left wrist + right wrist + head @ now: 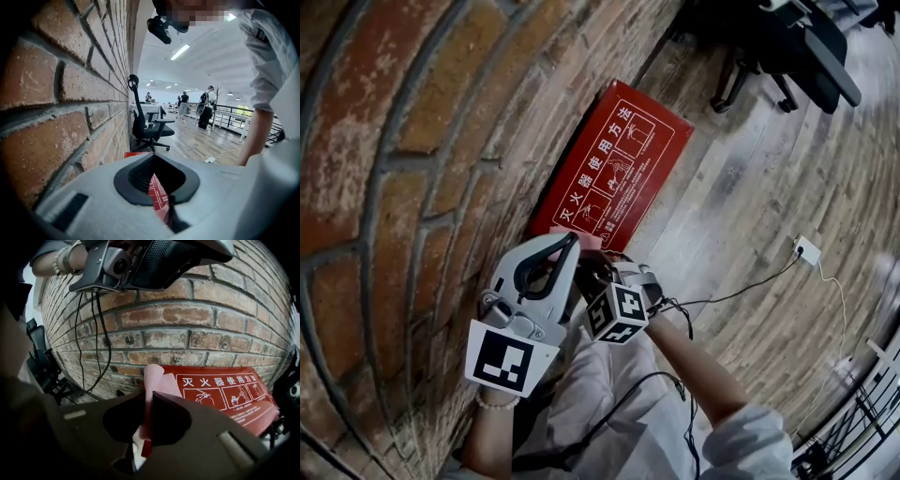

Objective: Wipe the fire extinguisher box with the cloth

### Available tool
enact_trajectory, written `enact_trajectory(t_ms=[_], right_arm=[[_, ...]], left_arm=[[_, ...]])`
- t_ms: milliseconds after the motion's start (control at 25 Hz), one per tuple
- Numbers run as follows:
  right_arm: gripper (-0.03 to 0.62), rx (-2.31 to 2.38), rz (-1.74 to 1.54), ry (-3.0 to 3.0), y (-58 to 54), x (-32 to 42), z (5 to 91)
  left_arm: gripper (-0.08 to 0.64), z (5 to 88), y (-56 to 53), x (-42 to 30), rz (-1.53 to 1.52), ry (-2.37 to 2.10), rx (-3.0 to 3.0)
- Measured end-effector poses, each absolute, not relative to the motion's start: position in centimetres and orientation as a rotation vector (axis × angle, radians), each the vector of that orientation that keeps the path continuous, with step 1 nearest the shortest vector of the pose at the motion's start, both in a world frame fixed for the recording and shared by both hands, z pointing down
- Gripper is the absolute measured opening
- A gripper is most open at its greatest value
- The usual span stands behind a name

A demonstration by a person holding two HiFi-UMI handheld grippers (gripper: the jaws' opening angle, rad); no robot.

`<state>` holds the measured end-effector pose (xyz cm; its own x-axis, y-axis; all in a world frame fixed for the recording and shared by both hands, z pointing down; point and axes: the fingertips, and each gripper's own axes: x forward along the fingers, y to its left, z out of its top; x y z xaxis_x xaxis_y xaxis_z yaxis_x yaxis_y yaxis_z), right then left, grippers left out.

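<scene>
- While you are working at the foot of the brick wall (403,169), you are holding both grippers close together at the near end of the fire extinguisher box (614,159)
- The box, red with white characters and instruction drawings, is sitting on the wooden floor (750,187) tight against the wall, stretching from the grippers toward 1 o'clock in the head view
- Your right gripper (146,399) is clamping the pink cloth (153,376): its jaws are closed on the fabric, which is sticking out past the tips as a folded strip toward 12 o'clock in the right gripper view
- The free end of the cloth is overlapping the box's near corner; whether it is actually pressing on the red surface I cannot tell
- Your left gripper (572,240) is gripping nothing: its jaws are meeting at the tips, leaving an oval gap behind them through which a slice of the red box is showing
- That left gripper is hovering just beside the right one, at its 9 o'clock in the head view, and it is appearing at 12 o'clock in the right gripper view
- A black office chair (787,47) is standing well apart at 1 o'clock, and a white socket block (807,249) with its cable is lying on the floor at 3 o'clock
</scene>
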<state>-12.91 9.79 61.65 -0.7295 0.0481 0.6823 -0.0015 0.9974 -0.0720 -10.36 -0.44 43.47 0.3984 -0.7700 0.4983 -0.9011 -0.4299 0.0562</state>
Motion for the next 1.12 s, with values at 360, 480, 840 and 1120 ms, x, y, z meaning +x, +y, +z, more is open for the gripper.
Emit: enact_trajectory(t_ms=[360,480,840,1120], right_arm=[[0.026,0.053,0.051,-2.430,6.5,-12.0,59.2],[0.026,0.094,0.018,-2.444,4.5,-11.3,58.0],[0.026,0.258,-0.087,-2.433,-4.0,-7.6,56.1],[0.026,0.425,-0.166,-2.382,-10.8,-4.3,55.5]], left_arm=[[-0.003,42.6,-0.6,-9.7,0.593,-1.444,2.372],[-0.003,42.3,-0.6,-9.4,0.597,-1.437,2.382],[-0.003,42.4,-1.0,-8.5,0.589,-1.426,2.375],[-0.003,42.6,-0.9,-8.0,0.594,-1.418,2.382]])
